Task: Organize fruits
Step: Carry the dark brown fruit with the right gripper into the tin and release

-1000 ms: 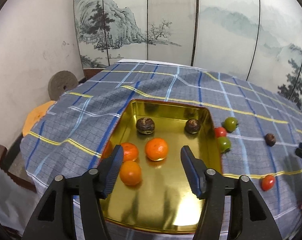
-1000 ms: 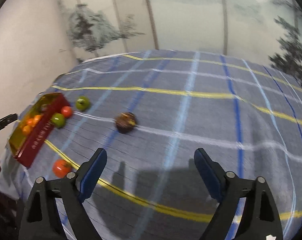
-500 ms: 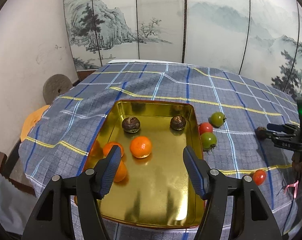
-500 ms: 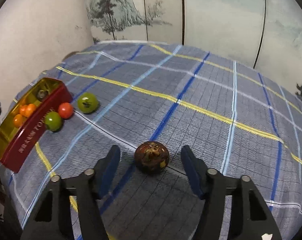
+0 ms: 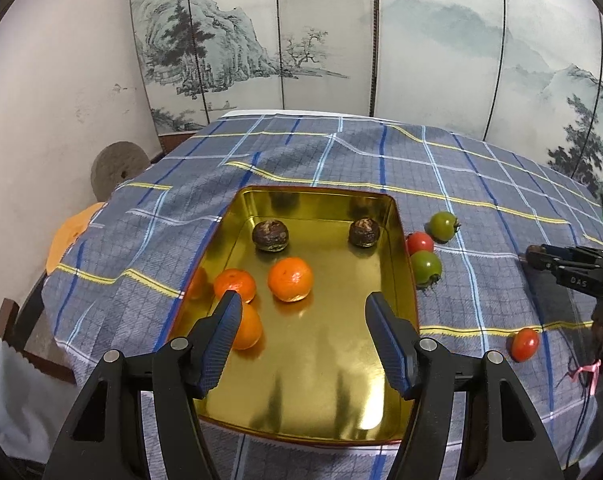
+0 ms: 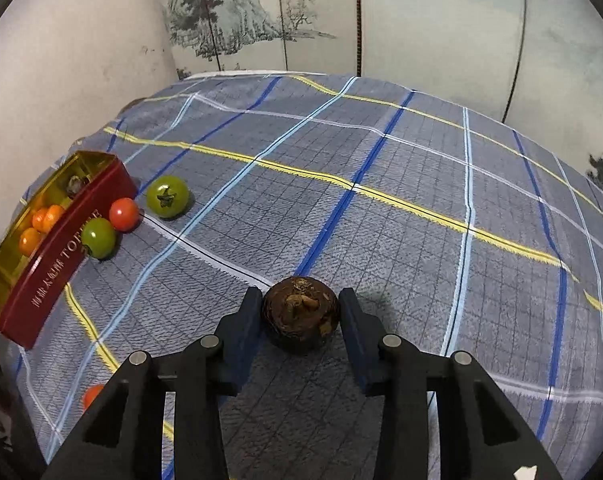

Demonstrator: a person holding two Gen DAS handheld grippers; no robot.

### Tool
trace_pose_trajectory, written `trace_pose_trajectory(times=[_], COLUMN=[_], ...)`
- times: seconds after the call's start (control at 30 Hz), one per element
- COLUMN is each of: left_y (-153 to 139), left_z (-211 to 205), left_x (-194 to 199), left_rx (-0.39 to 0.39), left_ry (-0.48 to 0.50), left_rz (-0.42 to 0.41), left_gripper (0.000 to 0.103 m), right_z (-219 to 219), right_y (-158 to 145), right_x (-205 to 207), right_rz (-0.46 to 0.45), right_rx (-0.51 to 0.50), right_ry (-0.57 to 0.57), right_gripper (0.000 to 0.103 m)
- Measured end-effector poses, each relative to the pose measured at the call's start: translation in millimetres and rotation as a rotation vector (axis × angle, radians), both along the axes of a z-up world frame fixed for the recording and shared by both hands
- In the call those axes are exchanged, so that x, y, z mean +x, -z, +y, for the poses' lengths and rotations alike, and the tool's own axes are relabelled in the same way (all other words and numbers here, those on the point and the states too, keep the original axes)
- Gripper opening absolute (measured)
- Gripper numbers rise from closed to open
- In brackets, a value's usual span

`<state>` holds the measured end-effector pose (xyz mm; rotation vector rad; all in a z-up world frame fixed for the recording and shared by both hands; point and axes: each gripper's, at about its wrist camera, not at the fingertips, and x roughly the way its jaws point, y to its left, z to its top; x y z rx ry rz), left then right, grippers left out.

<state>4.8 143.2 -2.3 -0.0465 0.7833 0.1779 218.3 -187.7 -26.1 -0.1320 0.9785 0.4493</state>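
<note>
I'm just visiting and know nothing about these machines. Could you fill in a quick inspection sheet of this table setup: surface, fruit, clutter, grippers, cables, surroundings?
Surface: table under a blue plaid cloth, wrinkled in places.
Job's things: gold tray holds three oranges and two dark brown fruits. Beside it on the cloth lie two green tomatoes and one red; another red tomato lies apart.
Clutter: nothing seen on the cloth.
Grippers: left gripper hangs open above the tray, empty. Right gripper is closing around a third brown fruit, which sits on the cloth.
Cables: pink cord at the table edge.
Surroundings: painted folding screen, round stone by the wall.
</note>
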Motion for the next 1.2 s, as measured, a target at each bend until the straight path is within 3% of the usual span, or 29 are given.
trace_pose_trajectory(times=[0.33,0.73,1.2], left_y=[-1,4,16], left_z=[11,35,70], left_x=[-12,-28,-41], left_rx=[0.020,0.021,-0.004], left_ry=[-0.034,-0.083,-0.146], left_rz=[-0.017,-0.009,0.008], left_gripper=[0.073,0.075,0.075], right_z=[18,125,229], right_y=[-28,-76,-58], right_x=[-31,-67,-84], right_rz=[-0.025,-0.068,-0.023], right_rx=[0.058,0.157,0.152], right_ry=[-0.027,-0.255,-0.437], right_gripper=[0.036,0.036,0.037])
